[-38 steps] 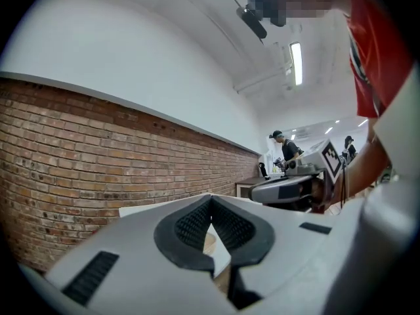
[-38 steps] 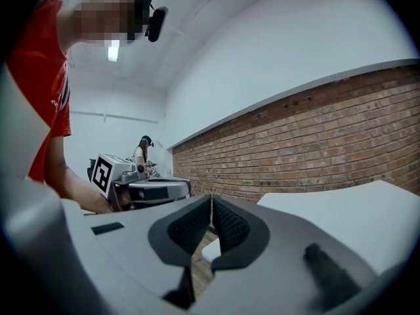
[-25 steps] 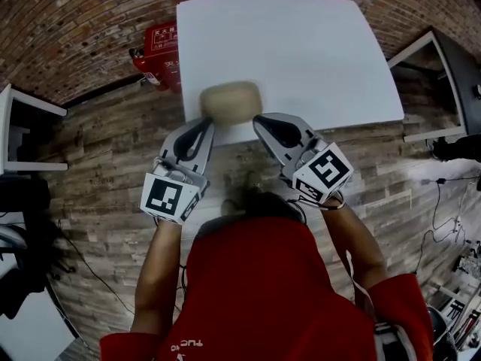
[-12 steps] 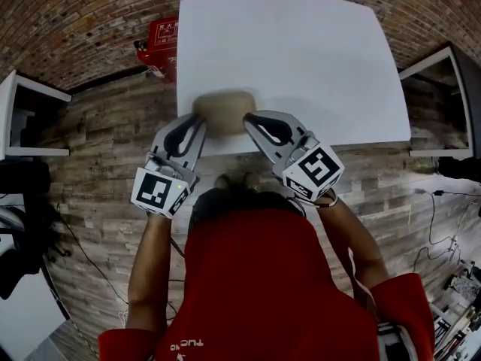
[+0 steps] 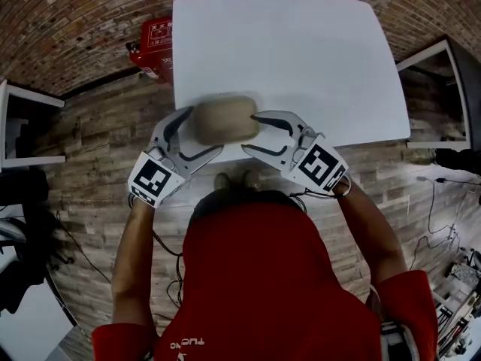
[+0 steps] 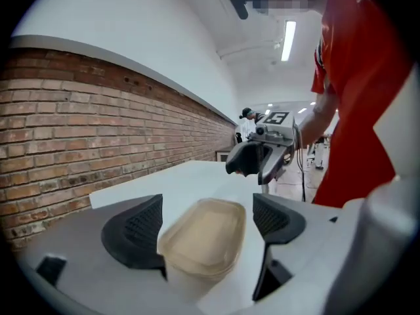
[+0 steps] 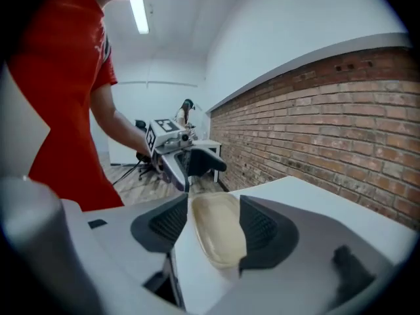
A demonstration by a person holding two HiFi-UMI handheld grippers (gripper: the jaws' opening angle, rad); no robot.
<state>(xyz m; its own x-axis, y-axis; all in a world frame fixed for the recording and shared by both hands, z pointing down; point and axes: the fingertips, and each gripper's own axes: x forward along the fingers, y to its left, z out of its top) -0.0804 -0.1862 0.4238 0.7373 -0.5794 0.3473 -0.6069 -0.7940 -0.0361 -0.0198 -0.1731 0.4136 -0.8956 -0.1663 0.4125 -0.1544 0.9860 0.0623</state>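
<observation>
A beige, see-through lidded container [image 5: 225, 120] lies near the front edge of the white table [image 5: 301, 51]. My left gripper [image 5: 194, 134] is open, its jaws either side of the container's left end. My right gripper [image 5: 257, 134] is open too, astride the right end. In the left gripper view the container [image 6: 203, 238] fills the gap of the left gripper [image 6: 209, 218], close to the left pad, with the right gripper [image 6: 259, 159] beyond it. In the right gripper view the container [image 7: 220, 231] sits inside the right gripper [image 7: 210, 222], the left gripper [image 7: 180, 156] facing it.
A red box [image 5: 154, 47] stands on the wooden floor by the brick wall [image 5: 83, 13], left of the table. White furniture [image 5: 15, 119] is at the far left, a dark desk [image 5: 443, 89] at the right. Cables [image 5: 443, 201] lie on the floor.
Both grippers, shut before, have opened and moved forward and inward, so their jaws now straddle the two ends of the container.
</observation>
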